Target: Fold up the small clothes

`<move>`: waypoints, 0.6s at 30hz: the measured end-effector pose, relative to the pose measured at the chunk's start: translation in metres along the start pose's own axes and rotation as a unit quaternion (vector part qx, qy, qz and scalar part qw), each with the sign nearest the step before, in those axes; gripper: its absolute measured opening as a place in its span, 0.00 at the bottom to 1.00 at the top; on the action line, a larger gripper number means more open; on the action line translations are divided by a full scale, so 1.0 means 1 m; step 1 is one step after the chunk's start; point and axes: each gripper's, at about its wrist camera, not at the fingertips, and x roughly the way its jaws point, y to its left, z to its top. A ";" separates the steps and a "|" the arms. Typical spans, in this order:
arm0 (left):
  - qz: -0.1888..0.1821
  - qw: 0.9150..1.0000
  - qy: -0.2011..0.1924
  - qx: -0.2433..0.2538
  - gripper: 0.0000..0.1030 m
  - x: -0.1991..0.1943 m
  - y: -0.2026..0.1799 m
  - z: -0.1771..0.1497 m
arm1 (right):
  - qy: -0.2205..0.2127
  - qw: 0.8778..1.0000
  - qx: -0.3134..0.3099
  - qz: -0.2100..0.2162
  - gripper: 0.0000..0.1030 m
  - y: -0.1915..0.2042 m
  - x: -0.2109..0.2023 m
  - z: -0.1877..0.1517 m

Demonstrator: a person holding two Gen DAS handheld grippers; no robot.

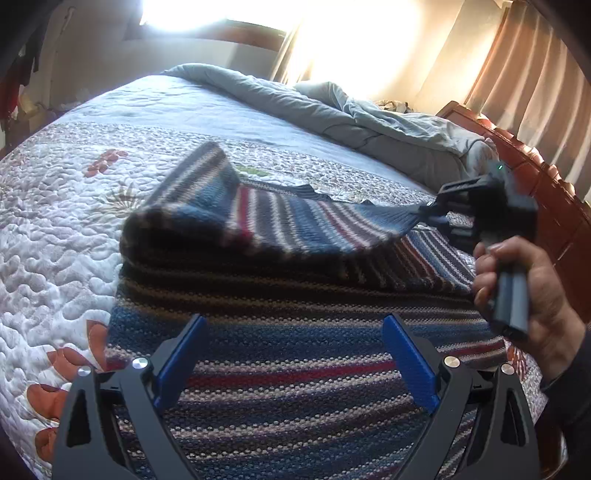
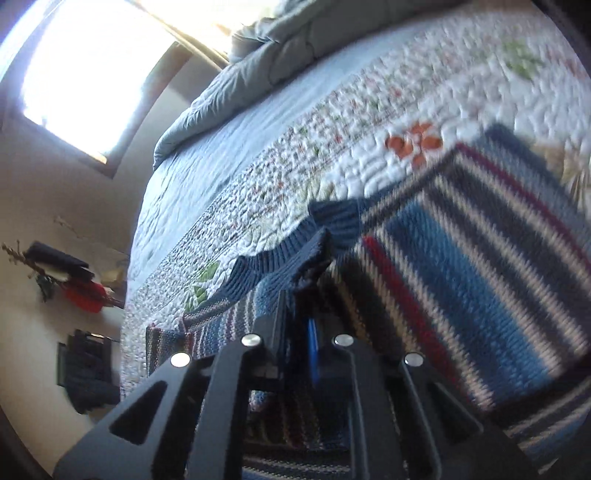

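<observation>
Now spread across the quilt [image 1: 55, 236], a striped sweater [image 1: 295, 354] — blue, red, grey and cream bands, one sleeve [image 1: 280, 218] lifted off its body and stretched taut toward the wooden bed frame [image 1: 546, 192]. Pinched at the ribbed blue cuff [image 2: 314, 254] by the right gripper [image 1: 430, 216], fingers pressed together on the knit, handle wrapped in a bare hand [image 1: 528, 291]. Hovering just above the sweater's near hem, the left gripper [image 1: 291, 362] — blue pads [image 1: 406, 362] spread wide, nothing between them. Beyond the sweater, toward the sunlit window [image 1: 221, 14], a rumpled grey blanket [image 1: 332, 110] heaped along the far edge of the quilt. Past the bed frame, tan curtains [image 1: 535, 74].
</observation>
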 end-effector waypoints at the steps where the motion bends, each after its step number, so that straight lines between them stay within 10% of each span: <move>1: 0.001 1.000 0.002 -0.001 0.93 0.001 0.001 0.000 | -0.005 1.000 -0.010 -0.007 0.08 0.002 -0.006 0.005; 15: 0.000 1.000 0.015 0.011 0.93 0.009 -0.006 -0.005 | 0.006 0.999 0.009 -0.040 0.08 -0.076 -0.030 -0.001; 18: 0.001 1.000 0.019 0.013 0.93 0.011 -0.006 -0.006 | 0.043 0.997 0.057 -0.010 0.31 -0.107 -0.021 -0.013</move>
